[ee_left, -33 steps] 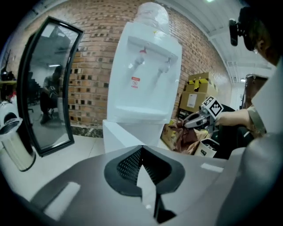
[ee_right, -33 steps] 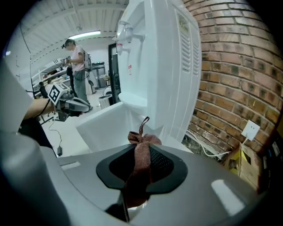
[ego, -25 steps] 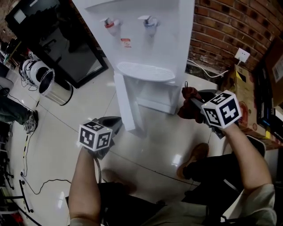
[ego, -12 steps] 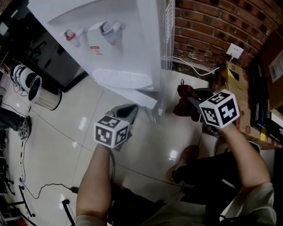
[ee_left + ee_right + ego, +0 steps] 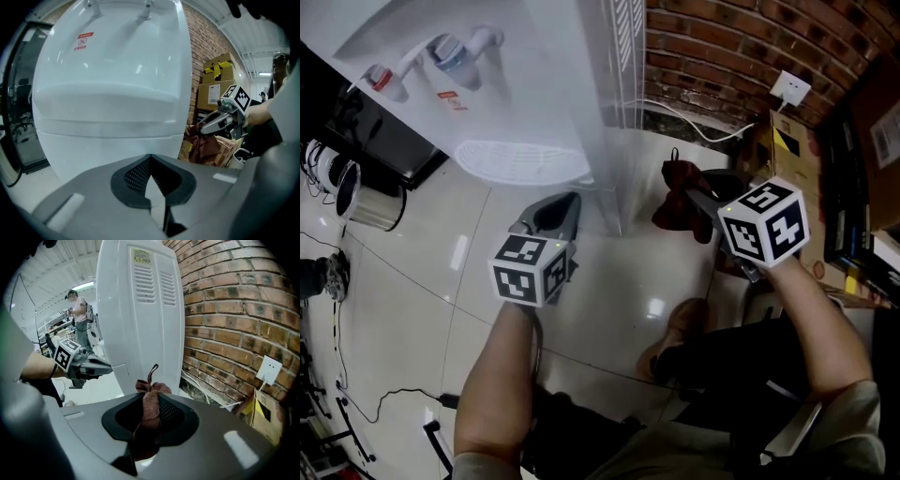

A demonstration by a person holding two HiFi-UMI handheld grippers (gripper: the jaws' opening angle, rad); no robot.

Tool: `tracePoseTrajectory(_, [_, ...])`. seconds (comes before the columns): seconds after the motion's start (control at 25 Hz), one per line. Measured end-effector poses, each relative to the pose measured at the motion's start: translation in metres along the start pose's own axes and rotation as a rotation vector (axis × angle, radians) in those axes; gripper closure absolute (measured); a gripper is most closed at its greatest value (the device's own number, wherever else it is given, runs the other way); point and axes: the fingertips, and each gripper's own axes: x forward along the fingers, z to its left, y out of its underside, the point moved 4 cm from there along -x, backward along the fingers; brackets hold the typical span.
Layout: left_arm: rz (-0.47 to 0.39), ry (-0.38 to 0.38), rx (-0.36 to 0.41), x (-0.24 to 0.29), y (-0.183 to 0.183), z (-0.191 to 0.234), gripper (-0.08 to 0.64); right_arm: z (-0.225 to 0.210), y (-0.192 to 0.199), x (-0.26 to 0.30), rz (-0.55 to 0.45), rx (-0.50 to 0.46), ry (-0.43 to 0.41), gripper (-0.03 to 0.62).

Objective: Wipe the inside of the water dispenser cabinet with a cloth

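Two hand-held grippers show in your head view. Your left hand-held gripper [image 5: 567, 204] has its jaws together with nothing in them, and the white water dispenser [image 5: 516, 84] stands just ahead of its tips. Your right hand-held gripper [image 5: 698, 197] is clamped on a dark red cloth [image 5: 673, 208], which bunches at its tips. It sits to the right of the dispenser, over the glossy floor [image 5: 412, 281]. Beyond that gripper runs a brick wall [image 5: 722, 47] with a white wall socket [image 5: 790, 89].

In your left gripper view, the two jaws meet at the tips and hold nothing. The dispenser's rounded white front fills the space ahead. Off to the right of the jaws, your right hand-held gripper holds the cloth bundle low, with cardboard boxes [image 5: 218, 79] stacked behind it.

In your right gripper view, the pads pinch the cloth, and its knotted top and small loop stick up past the tips. The dispenser's vented panel rises straight ahead, with the brick wall to the right. Your left hand-held gripper points in from the left, near the dispenser's lower edge; you cannot tell whether it touches. A person [image 5: 77, 315] stands far behind it.
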Motion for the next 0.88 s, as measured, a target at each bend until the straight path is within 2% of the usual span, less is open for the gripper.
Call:
tracePoseTrajectory(0.2, [-0.008,0.03,0.006,-0.007,-0.001,-0.021,0.56,0.001,0.003,0.008,0.015,-0.03,-0.005,0.499])
tracePoseTrajectory(0.36, [-0.017,0.061,0.035,-0.017,-0.001,-0.051,0.56,0.0,0.019,0.026,0.097,-0.08,-0.016,0.497])
tracePoseTrajectory(0.52, [-0.006,0.045,0.0,-0.017,0.01,-0.077,0.56,0.004,0.04,0.048,0.177,-0.124,-0.032,0.495])
tracePoseTrajectory(0.76, [0.057,0.026,-0.075,-0.005,0.036,-0.093,0.56,-0.009,0.107,0.097,0.355,-0.145,-0.005,0.495])
tracePoseTrajectory(0.88, [0.067,0.004,-0.096,-0.005,0.045,-0.088,0.56,-0.022,0.148,0.124,0.43,-0.074,0.022,0.497])
